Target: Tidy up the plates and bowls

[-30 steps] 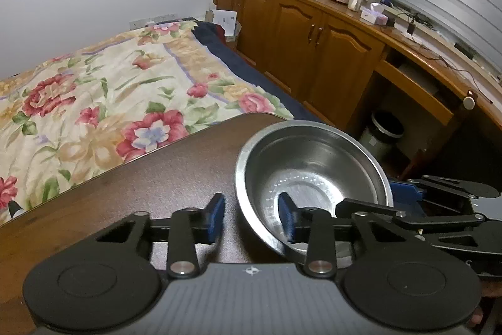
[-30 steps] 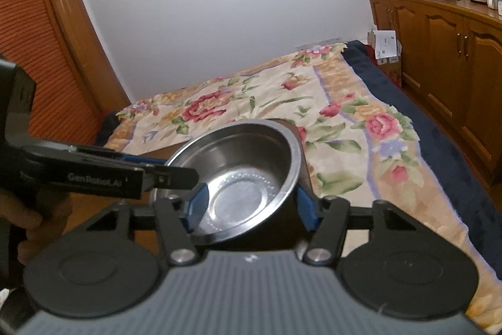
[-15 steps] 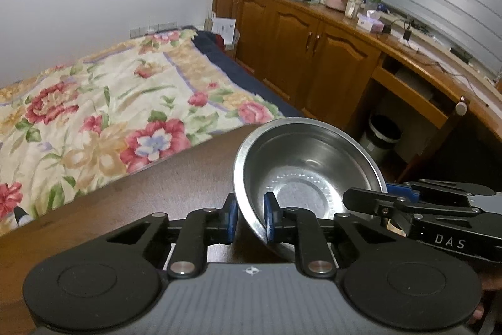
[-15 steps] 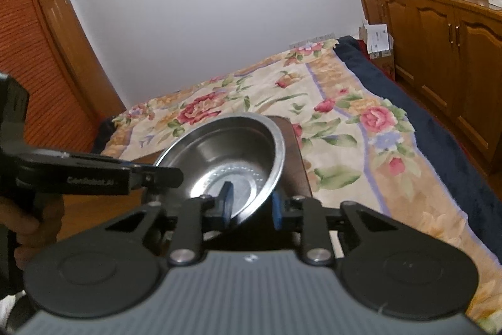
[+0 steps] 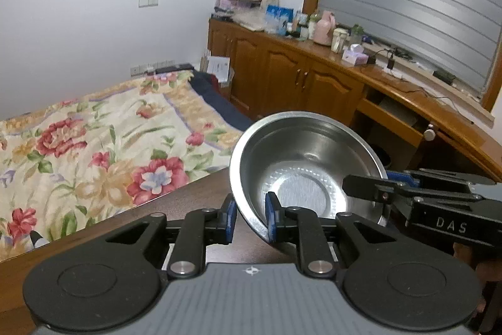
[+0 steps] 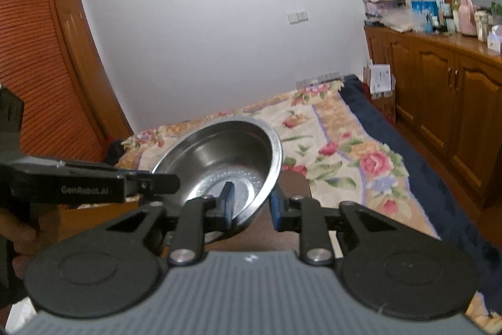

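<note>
steel bowl (image 5: 306, 175) held clear above the dark wood worktop (image 5: 194, 203), tilted, near the worktop's far edge, bed (image 5: 94, 143) beyond. left gripper (image 5: 250, 218): jaws clamped on the bowl's near rim, one blue pad inside, one outside. right gripper (image 6: 252, 204): jaws have just been closing, the last of it slight; now clamped on the opposite rim, left pad inside the bowl (image 6: 226, 159), right pad against its outer wall. each view shows the other gripper reaching in from the side onto the rim. a hand (image 6: 18, 233) shows at the left edge of the right view. cabinets (image 5: 291, 80) with clutter along the right wall.
</note>
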Demonstrator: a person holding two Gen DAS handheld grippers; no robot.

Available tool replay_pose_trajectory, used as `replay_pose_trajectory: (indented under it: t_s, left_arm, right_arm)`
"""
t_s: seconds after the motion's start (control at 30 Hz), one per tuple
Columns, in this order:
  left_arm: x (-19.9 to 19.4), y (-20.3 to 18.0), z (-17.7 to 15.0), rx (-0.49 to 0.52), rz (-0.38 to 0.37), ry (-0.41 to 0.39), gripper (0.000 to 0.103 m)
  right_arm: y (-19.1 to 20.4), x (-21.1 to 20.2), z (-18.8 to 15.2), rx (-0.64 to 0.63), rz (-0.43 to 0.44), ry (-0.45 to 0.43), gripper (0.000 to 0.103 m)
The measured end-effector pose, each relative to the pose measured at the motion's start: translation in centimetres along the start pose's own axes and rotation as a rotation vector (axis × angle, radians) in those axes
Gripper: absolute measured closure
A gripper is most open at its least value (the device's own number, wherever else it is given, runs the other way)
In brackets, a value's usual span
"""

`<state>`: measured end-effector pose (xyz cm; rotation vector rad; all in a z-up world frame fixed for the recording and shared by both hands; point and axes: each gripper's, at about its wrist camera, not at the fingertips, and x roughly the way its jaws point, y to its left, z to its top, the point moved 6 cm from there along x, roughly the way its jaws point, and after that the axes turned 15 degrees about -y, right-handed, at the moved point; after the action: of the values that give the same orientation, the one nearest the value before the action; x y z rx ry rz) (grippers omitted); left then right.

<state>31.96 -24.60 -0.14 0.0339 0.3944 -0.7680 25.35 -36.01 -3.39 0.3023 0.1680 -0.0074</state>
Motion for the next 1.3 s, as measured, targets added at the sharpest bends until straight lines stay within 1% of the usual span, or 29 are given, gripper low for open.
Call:
replay_pose_trajectory:
  t_s: [0.3,0.5,0.67,0.9,1.1,1.3]
  left_arm:
    - [-5.4,-1.4,1.7,0.024,0.001,-0.078,0.080]
    - [-9.0,-1.9,2.1,0.044,0.020,-0.116,0.080]
    - [-11.5,-2.3,1.2,0.056,0.043,-0.126,0.080]
    - [-14.2,-2.7,-0.9,0.043,0.052,-0.124,0.080]
    - [-15.5,-2.9,-3.3,0.047,0.052,-0.102,0.080]
    - [-16.7,-2.7,-5.7,0.041,0.062,-0.083,0.080]
  right_arm:
    - [2.1,-2.9,2.1,-0.053,0.013,-0.067,0.078]
    - [3.6,-4.9,3.1,-0.080,0.032,-0.110,0.078]
    - [4.7,-6.1,3.4,-0.106,0.054,-0.126,0.078]
    - [5.9,-7.6,2.3,-0.135,0.074,-0.118,0.078]
    - [6.1,-8.3,0.2,-0.138,0.082,-0.076,0.078]
    - [6.2,-8.0,-2.0,-0.137,0.085,-0.025,0.078]
